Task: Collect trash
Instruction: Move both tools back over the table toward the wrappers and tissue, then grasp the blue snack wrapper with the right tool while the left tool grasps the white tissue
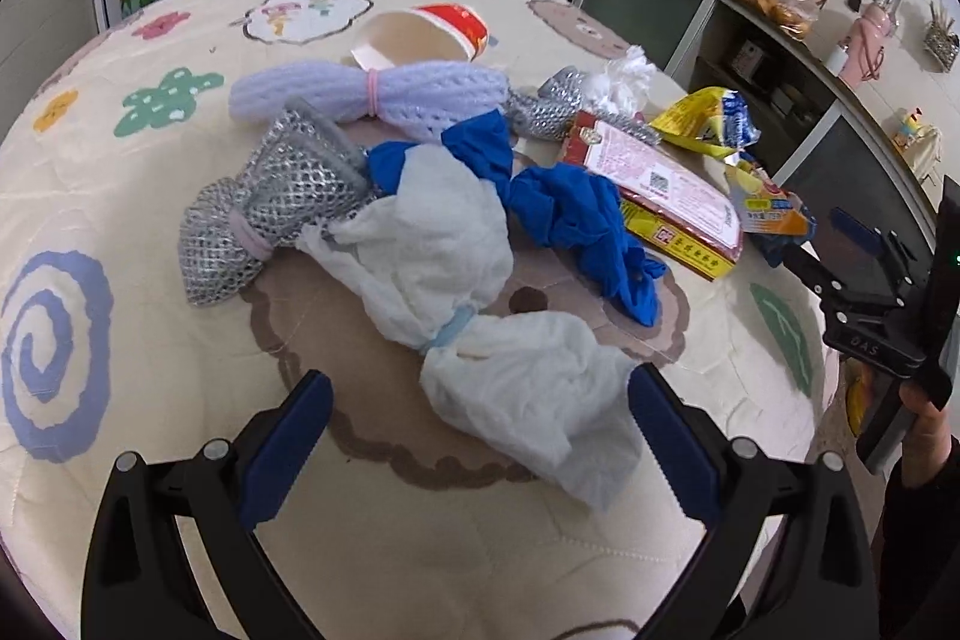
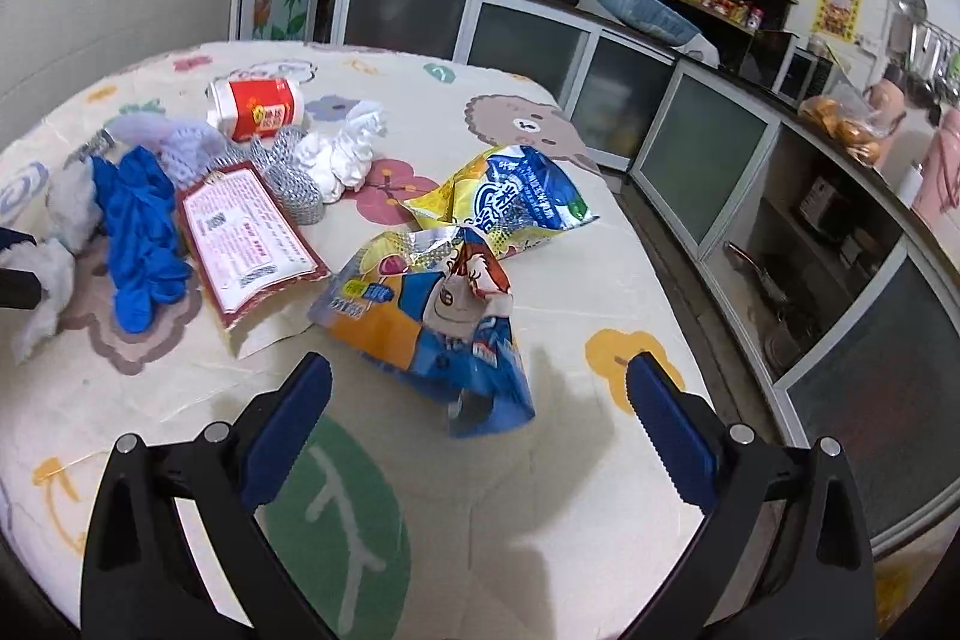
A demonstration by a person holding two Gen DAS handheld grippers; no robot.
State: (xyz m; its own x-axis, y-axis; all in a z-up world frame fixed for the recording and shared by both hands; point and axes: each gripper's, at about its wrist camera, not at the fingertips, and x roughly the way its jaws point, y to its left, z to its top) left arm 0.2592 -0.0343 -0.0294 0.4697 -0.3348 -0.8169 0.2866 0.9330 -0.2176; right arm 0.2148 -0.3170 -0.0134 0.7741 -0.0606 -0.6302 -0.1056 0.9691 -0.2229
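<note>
White tissue bundle (image 1: 480, 316) lies between wide-open left gripper (image 1: 480, 430) pads – right gripper (image 2: 480, 430) also spread near crumpled snack wrapper (image 2: 432, 316) – approach step, next close on each

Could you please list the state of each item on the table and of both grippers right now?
left gripper: open, fingers either side of the white wad
right gripper: open, holding nothing
white wad: crumpled, banded
paper cup: tipped on its side
blue gloves: crumpled
orange-blue wrapper: crumpled, torn open
yellow-blue wrapper: crumpled
red packet: lying flat
</note>
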